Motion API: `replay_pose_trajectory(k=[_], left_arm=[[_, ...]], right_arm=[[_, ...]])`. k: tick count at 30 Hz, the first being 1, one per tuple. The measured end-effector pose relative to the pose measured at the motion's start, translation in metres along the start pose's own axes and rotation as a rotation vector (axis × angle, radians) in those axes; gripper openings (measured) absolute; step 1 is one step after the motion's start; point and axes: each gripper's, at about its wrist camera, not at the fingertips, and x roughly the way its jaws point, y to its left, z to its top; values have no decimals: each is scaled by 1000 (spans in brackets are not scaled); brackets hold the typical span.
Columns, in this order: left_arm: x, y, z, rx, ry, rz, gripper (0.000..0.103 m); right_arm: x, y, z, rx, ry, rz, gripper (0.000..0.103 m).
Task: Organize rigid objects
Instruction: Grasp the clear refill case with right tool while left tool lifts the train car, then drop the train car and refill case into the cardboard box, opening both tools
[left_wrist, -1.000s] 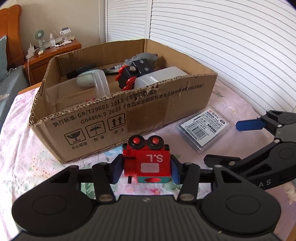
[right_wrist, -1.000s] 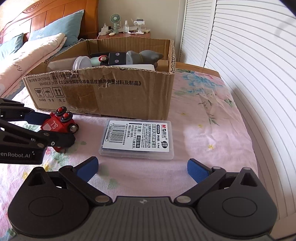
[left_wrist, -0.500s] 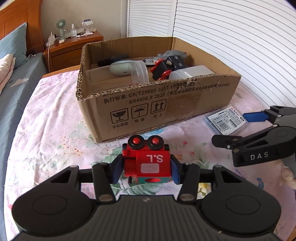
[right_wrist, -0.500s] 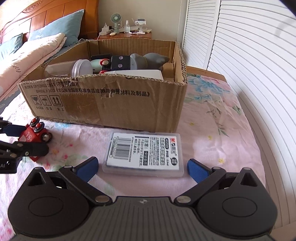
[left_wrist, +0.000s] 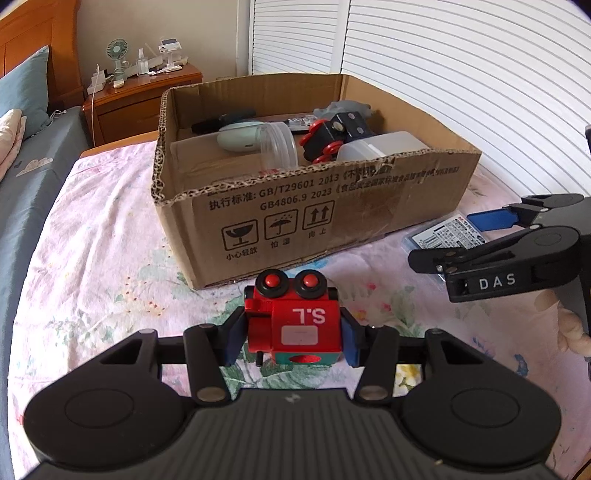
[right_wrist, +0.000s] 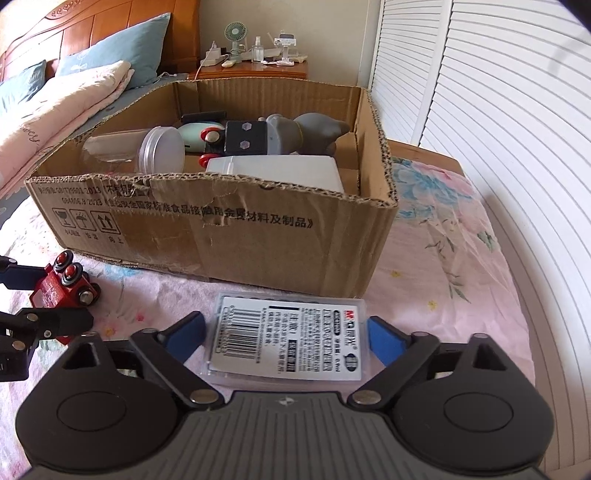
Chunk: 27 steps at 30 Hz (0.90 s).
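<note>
My left gripper (left_wrist: 291, 338) is shut on a red toy train block (left_wrist: 293, 319) marked "S.L" and holds it in front of the cardboard box (left_wrist: 332, 206). The train also shows in the right wrist view (right_wrist: 64, 286). My right gripper (right_wrist: 284, 338) is open, its blue pads on either side of a clear flat plastic case (right_wrist: 288, 341) with a barcode label, lying on the floral sheet. The case also shows in the left wrist view (left_wrist: 445, 236), beside the right gripper (left_wrist: 491, 236).
The box (right_wrist: 229, 218) holds a clear jar (right_wrist: 147, 149), a white container (right_wrist: 280, 173), a black and red toy (right_wrist: 245, 138) and a grey figure (right_wrist: 306, 134). A wooden nightstand (left_wrist: 144, 92) stands behind. White shutter doors (right_wrist: 498, 110) are on the right.
My right gripper has moved forward and now straddles the plastic case, jaws narrower. My left gripper has lifted and pulled back a little with the train.
</note>
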Motion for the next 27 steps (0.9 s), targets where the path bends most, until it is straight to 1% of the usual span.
replay_pose_trajectory(k=[5,10,16,20,23,25,27], left_arm=[[-1,1,2,32,20,-14,50],[-7,0,3,92,49,-34,50],[-26,-4,6,162,73,-75,50],[-44,-7,19,198,51,-92,50],[-55,-7,35,212,17,-99,50],[-59,-6,48,221,-10,-89,50],[-58,-4,62,232,-39,-60,50]], right_arm=[[-6,0,-2,-32,12,-17,92],[-24,-2,-3,-80,20,7,92],[-55,-4,-1,-140,-3,37,92],[-76,-4,6,-165,-35,67,92],[-87,-3,14,-177,-64,84,92],[-93,-2,22,-179,-79,95,92],[-98,-1,29,-184,-99,97,92]])
